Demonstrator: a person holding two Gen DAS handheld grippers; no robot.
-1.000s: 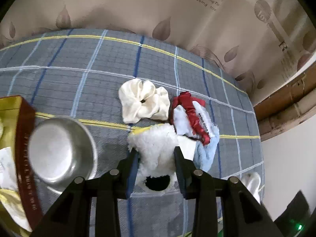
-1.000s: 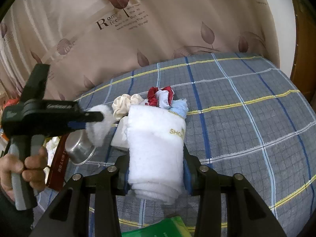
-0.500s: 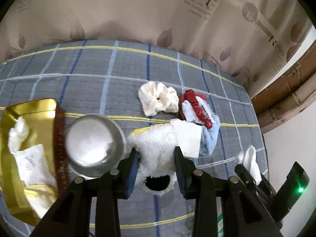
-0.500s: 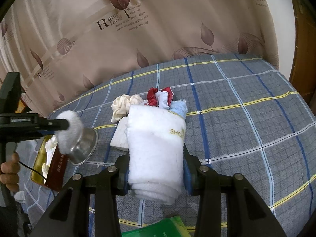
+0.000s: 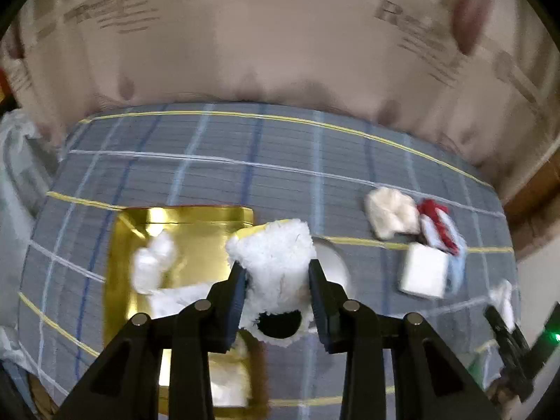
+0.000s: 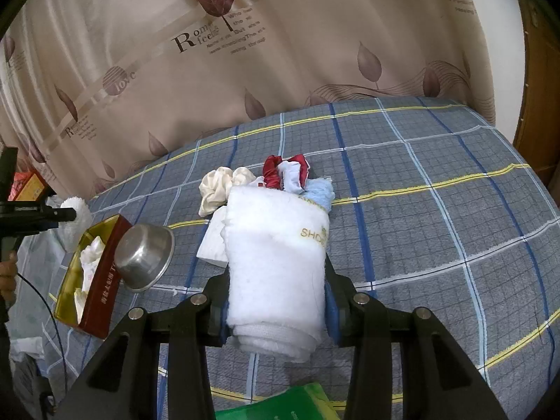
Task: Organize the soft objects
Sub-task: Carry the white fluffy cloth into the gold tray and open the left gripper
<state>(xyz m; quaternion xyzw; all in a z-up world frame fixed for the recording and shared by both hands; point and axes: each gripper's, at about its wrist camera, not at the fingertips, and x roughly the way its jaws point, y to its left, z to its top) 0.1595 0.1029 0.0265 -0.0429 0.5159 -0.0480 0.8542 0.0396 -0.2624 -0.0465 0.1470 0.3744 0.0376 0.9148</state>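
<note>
My left gripper (image 5: 276,276) is shut on a fluffy white plush piece (image 5: 274,266) and holds it in the air over the gold-lined box (image 5: 196,224); from the right wrist view that gripper (image 6: 71,214) sits at the far left above the box (image 6: 101,280). My right gripper (image 6: 276,297) is shut on a rolled white towel (image 6: 276,255) with gold lettering, above the bed. On the plaid cover lie a cream scrunchie (image 6: 220,189), a red-and-white cloth (image 6: 285,171), a light blue cloth (image 6: 322,190) and a white folded pad (image 5: 423,273).
A steel bowl (image 6: 145,257) leans against the red side of the box, which holds white soft items (image 5: 154,262). A green book (image 6: 280,406) lies under my right gripper. A leaf-print curtain (image 6: 245,52) hangs behind the bed. A hand (image 6: 7,273) grips the left tool.
My left gripper carried the plush piece left and up, from beside the pile, past the bowl, to over the gold box. The right gripper and its towel stayed still.
</note>
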